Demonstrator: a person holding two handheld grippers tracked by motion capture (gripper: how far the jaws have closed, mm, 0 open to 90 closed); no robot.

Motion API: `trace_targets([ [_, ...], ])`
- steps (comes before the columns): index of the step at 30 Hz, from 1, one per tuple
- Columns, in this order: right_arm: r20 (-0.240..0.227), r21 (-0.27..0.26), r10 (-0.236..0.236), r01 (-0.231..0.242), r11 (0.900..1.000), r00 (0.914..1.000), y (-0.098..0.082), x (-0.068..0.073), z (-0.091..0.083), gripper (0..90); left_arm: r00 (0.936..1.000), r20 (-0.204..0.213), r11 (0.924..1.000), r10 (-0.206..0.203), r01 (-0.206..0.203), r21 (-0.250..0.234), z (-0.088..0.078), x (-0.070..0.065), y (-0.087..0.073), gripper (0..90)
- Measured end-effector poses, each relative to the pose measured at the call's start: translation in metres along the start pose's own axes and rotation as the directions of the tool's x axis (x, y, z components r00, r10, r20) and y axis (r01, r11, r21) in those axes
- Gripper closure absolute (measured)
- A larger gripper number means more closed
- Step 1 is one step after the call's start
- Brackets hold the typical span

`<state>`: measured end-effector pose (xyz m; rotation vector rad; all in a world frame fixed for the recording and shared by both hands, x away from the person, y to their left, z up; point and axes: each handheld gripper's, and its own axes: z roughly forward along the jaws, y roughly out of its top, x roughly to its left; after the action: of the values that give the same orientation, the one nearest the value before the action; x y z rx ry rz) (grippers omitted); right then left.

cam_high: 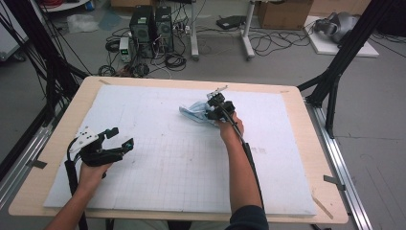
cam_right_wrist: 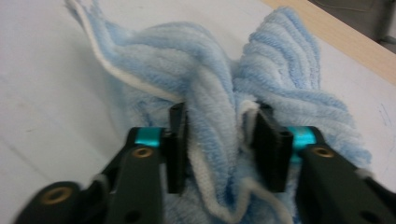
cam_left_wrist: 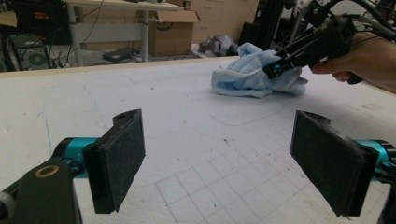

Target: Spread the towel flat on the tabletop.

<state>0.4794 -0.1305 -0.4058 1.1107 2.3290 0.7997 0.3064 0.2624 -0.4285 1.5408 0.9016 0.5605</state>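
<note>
Near side first: the left gripper point(cam_high: 119, 138) sits idle on the worktop point(cam_high: 62, 143), jaws wide apart, nothing in them. Farther out, mid-worktop, the right gripper point(cam_right_wrist: 219, 140) is clamped on a bunched fold of the blue towel point(cam_right_wrist: 205, 70) (the pinch is clearest in the right gripper view).

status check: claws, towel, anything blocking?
Right claw pinching a fold of the blue towel, towel bunched on the white mat. Left claw open, empty. Nothing in the way.

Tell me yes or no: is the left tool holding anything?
No. The left tool has its pads wide apart over the bare white mat, with nothing between them.
</note>
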Motion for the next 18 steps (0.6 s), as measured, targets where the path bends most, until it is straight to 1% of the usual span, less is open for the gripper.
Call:
trace_targets([
  [1,-0.025,-0.019,-0.007,0.006,1.000,0.9997,-0.002,0.000,-0.006,71.5,1.0000,-0.004,1.0000,-0.003,0.003,-0.001,-0.001,0.000,0.000,18.4],
  [2,-0.025,-0.019,-0.007,0.006,1.000,0.9997,-0.002,0.000,-0.006,71.5,1.0000,-0.008,1.0000,-0.001,0.001,-0.003,-0.001,0.000,0.000,18.4],
  [3,-0.048,-0.036,-0.007,0.006,0.999,0.9988,-0.003,0.000,-0.008,72.5,0.9999,-0.013,1.0000,0.002,-0.002,0.002,-0.001,0.000,0.000,18.5],
  [4,-0.094,-0.055,-0.002,-0.003,0.998,0.9956,-0.007,0.001,-0.013,73.1,0.9997,-0.022,0.9999,0.008,-0.007,0.011,-0.002,0.000,0.001,19.2],
  [5,-0.094,-0.055,-0.002,-0.003,0.998,0.9956,-0.007,0.001,-0.013,73.1,0.9996,-0.027,0.9999,0.009,-0.008,0.012,-0.002,0.001,0.001,19.2],
  [7,-0.134,-0.075,-0.010,-0.001,0.997,0.9909,-0.011,0.005,-0.019,73.3,0.9994,-0.033,0.9999,0.011,-0.011,0.010,-0.004,0.002,0.001,19.2],
  [9,-0.181,-0.104,-0.012,-0.007,0.995,0.9834,-0.015,0.010,-0.026,73.3,0.9991,-0.042,1.0000,0.008,-0.007,0.006,-0.006,0.001,0.001,19.2],
  [10,-0.209,-0.118,-0.011,-0.014,0.993,0.9779,-0.016,0.013,-0.030,73.3,0.9989,-0.046,1.0000,0.006,-0.006,0.004,-0.008,0.001,0.001,19.3],
  [11,-0.247,-0.140,-0.023,-0.012,0.990,0.9687,-0.019,0.020,-0.039,73.3,0.9989,-0.047,1.0000,0.008,-0.007,0.006,-0.009,0.002,0.001,19.3],
  [12,-0.247,-0.140,-0.023,-0.012,0.990,0.9687,-0.019,0.020,-0.039,73.3,0.9988,-0.049,1.0000,0.004,-0.004,0.008,-0.011,0.001,0.000,19.3],
  [13,-0.265,-0.154,-0.037,-0.005,0.988,0.9637,-0.021,0.023,-0.043,73.3,0.9986,-0.053,1.0000,0.003,-0.003,0.008,-0.013,0.001,0.000,19.4],
  [16,-0.298,-0.170,-0.066,0.015,0.985,0.9522,-0.025,0.036,-0.055,73.3,0.9983,-0.057,1.0000,0.006,-0.006,0.005,-0.019,0.000,-0.001,19.5],
  [17,-0.318,-0.178,-0.086,0.030,0.984,0.9441,-0.029,0.045,-0.062,73.3,0.9983,-0.058,1.0000,0.006,-0.006,0.004,-0.021,-0.002,-0.002,19.6],
  [18,-0.318,-0.178,-0.086,0.030,0.984,0.9441,-0.029,0.045,-0.062,73.3,0.9983,-0.057,1.0000,0.007,-0.006,0.003,-0.023,-0.003,-0.002,19.6],
])
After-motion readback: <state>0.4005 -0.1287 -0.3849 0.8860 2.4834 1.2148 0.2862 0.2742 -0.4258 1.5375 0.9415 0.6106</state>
